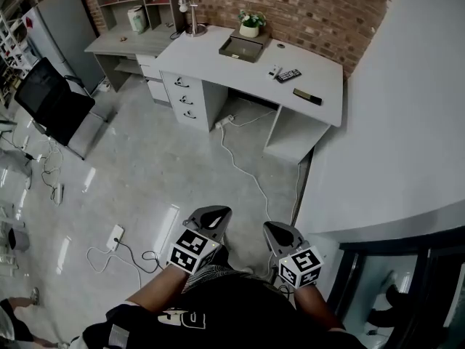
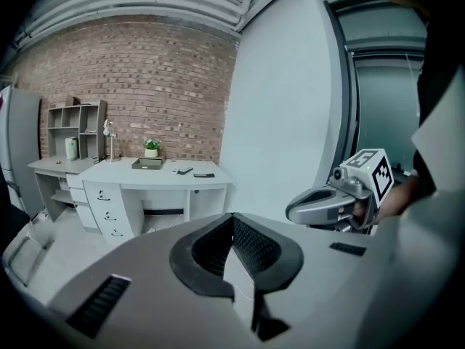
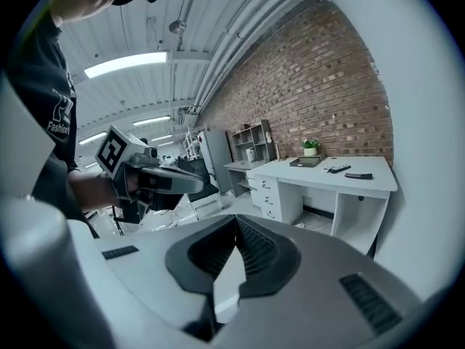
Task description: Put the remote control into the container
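Head view: the person is standing well apart from the desk [image 1: 211, 60], so by my reading the task is not yet under way. Both grippers are being held low and close to the body, side by side and tilting a little downward, which looks like a carrying pose rather than a reach. The left gripper [image 1: 215, 214] and the right gripper [image 1: 279, 231] are showing only their backs here. The container [image 1: 243, 48] is lying open near the desk's back edge. The remote [image 1: 289, 74] is lying on the bare top just to its right, not inside. A second dark bar [image 1: 307, 97] is lying nearer the front corner (which of the two the task means, I cannot tell). A cable [image 1: 242, 167] is trailing over the floor between person and desk.

Left gripper view: its fingers [image 2: 254, 247] are pressing together at the tips with nothing between them. The right gripper is hovering alongside. The desk is showing far off and small.

Right gripper view: these fingers [image 3: 254, 247] are likewise pressing together, empty. The remote [image 3: 338, 169] and the container [image 3: 306, 162] are appearing tiny, and the container's inside is not showing.
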`<action>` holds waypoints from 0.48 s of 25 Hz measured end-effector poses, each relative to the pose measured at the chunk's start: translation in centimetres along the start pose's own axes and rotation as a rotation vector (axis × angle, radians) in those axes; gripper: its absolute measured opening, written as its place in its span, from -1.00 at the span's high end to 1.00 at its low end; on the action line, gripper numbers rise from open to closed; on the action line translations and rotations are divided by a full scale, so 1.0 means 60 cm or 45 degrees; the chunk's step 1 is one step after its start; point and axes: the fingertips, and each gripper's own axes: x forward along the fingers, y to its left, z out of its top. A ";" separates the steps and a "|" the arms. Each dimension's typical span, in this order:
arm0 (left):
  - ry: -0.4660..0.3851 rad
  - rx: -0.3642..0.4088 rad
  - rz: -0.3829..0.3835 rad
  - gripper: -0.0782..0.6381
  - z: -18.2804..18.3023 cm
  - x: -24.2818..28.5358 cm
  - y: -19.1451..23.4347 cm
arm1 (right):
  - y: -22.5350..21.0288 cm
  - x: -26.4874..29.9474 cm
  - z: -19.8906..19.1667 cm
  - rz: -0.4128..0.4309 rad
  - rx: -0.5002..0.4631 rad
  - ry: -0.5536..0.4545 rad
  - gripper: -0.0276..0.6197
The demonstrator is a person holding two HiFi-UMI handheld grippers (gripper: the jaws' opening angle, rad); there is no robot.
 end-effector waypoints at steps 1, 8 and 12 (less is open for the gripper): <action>-0.004 -0.003 -0.016 0.77 0.004 0.007 0.005 | -0.005 0.008 0.004 0.001 0.018 0.001 0.89; -0.101 -0.371 -0.082 0.77 0.044 0.039 0.111 | -0.053 0.078 0.053 -0.024 0.030 0.014 0.89; -0.103 -0.322 -0.041 0.77 0.060 0.044 0.185 | -0.068 0.134 0.085 -0.039 0.013 0.022 0.89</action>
